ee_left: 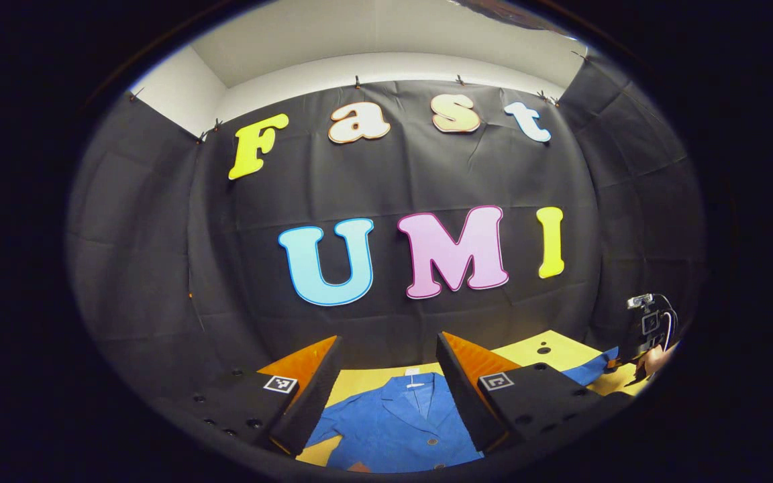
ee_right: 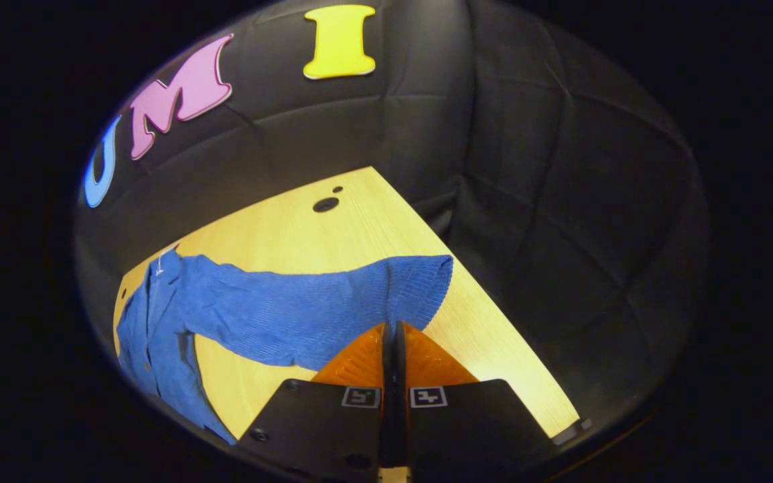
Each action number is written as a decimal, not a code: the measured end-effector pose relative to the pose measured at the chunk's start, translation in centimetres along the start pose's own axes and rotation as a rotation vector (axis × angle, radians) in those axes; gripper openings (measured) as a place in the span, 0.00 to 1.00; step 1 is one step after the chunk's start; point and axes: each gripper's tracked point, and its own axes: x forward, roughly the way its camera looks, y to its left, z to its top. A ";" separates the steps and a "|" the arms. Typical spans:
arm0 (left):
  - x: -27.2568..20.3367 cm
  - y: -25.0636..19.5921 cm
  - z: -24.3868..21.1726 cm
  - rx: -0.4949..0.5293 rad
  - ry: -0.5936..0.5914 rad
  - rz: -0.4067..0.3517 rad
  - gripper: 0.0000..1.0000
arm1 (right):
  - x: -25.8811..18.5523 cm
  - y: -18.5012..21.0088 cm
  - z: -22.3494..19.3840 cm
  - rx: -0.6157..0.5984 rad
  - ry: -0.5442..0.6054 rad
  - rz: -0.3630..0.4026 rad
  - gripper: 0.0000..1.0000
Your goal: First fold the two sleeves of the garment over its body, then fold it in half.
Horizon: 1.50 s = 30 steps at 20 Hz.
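Pinching the sleeve (ee_right: 306,312) near its cuff, your right gripper (ee_right: 392,335) sits closed near the table's (ee_right: 359,221) right edge; your left gripper (ee_left: 386,376) hovers open above the garment's (ee_left: 393,429) collar.

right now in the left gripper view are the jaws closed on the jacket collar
No, the left gripper has its jaws spread wide apart above the blue jacket, with the collar showing untouched in the gap between them.

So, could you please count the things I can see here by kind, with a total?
Blue jacket: 1
Wooden table: 1
Grippers: 2, the left gripper with fingers apart above the jacket, the right gripper with fingers closed at the jacket's sleeve
Total: 4
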 end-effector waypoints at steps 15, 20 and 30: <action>-1.7 2.6 0.3 -0.103 -0.065 -0.080 0.81 | -16.5 14.1 6.1 -0.154 -0.360 0.103 0.02; -2.5 5.0 -0.7 -0.092 -0.062 -0.047 0.81 | -17.8 22.0 7.3 -0.228 -0.386 0.189 0.02; -3.5 12.0 -4.9 -0.110 0.014 0.124 0.81 | -9.1 43.6 7.4 -0.233 -0.219 0.385 0.02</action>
